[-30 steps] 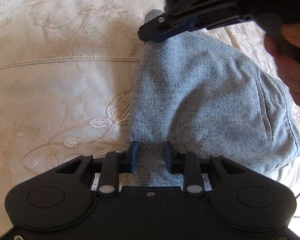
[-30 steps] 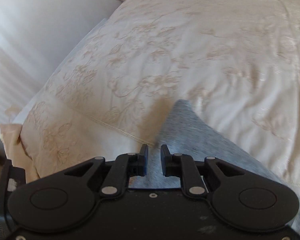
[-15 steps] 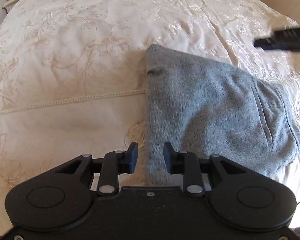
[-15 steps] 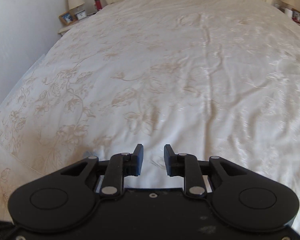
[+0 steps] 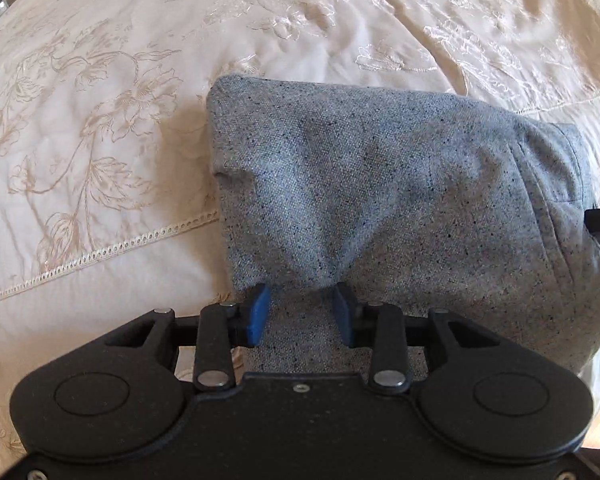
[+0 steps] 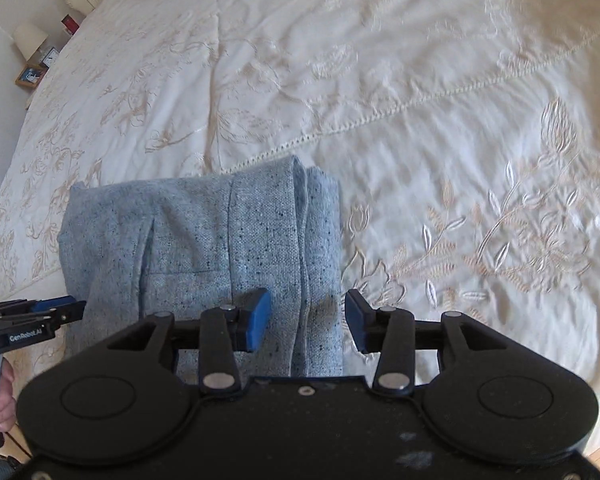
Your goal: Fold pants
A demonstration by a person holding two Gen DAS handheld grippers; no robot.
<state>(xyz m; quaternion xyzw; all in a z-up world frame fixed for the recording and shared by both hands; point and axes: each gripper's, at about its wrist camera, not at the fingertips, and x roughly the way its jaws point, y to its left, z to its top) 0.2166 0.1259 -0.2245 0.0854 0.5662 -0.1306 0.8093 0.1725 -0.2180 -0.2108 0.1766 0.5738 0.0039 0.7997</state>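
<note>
Folded pants [image 5: 380,200] lie on the bed [image 5: 100,120], long axis three-to-nine. Left gripper [image 5: 302,310], jaws apart, sits at their six o'clock edge; right gripper [image 6: 306,318], nearer, straddles the end, also apart.

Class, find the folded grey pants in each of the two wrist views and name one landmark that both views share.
Left wrist view: the pants fill the centre and right, just beyond the open left gripper.
Right wrist view: the pants lie lower left of centre, under the open right gripper.
Shared landmark: the lace seam on the bedspread.
</note>
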